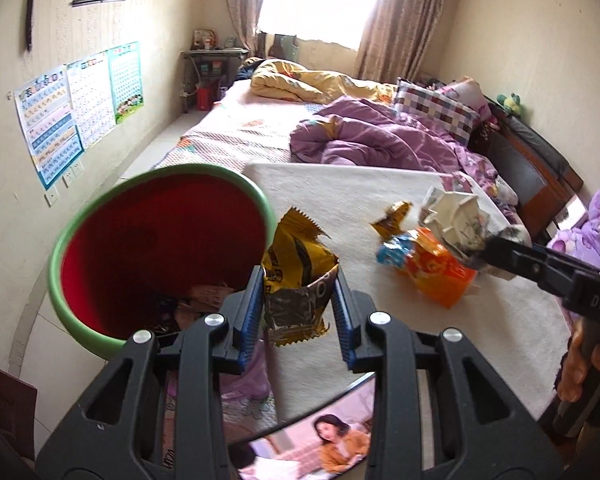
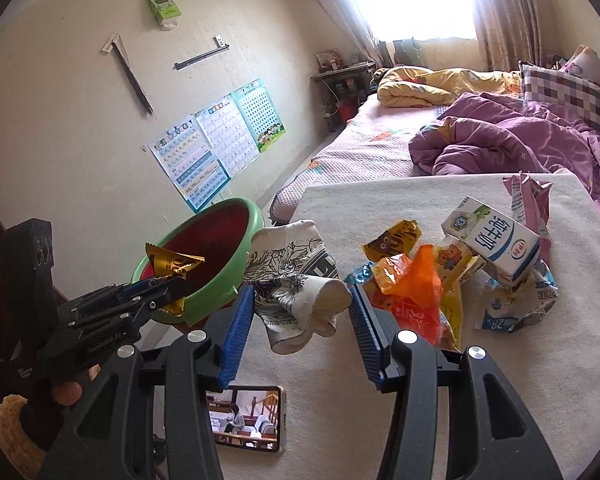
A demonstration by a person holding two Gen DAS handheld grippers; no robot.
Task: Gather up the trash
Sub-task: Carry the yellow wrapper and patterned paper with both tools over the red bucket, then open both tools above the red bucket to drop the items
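My left gripper [image 1: 298, 276] is shut on a torn yellow snack wrapper [image 1: 296, 256], held just right of a round bin [image 1: 60, 248] with a green rim and a red inside. The right wrist view shows that gripper [image 2: 172, 284] and the wrapper [image 2: 172, 262] over the bin's near rim [image 2: 220, 292]. My right gripper [image 2: 302, 292] is shut on a crumpled white paper cup [image 2: 296, 272] with black drawings, lifted above the white mat beside the bin. The left wrist view has the cup [image 1: 456, 216] in the right gripper [image 1: 488, 250] at the right.
On the white mat [image 2: 380, 368] lies a pile of trash: a milk carton [image 2: 496, 244], an orange wrapper [image 2: 412, 284], a pink wrapper [image 2: 528, 200] and others. A phone [image 2: 248, 418] playing video lies at the mat's near edge. A bed with a purple duvet [image 2: 500, 140] lies behind.
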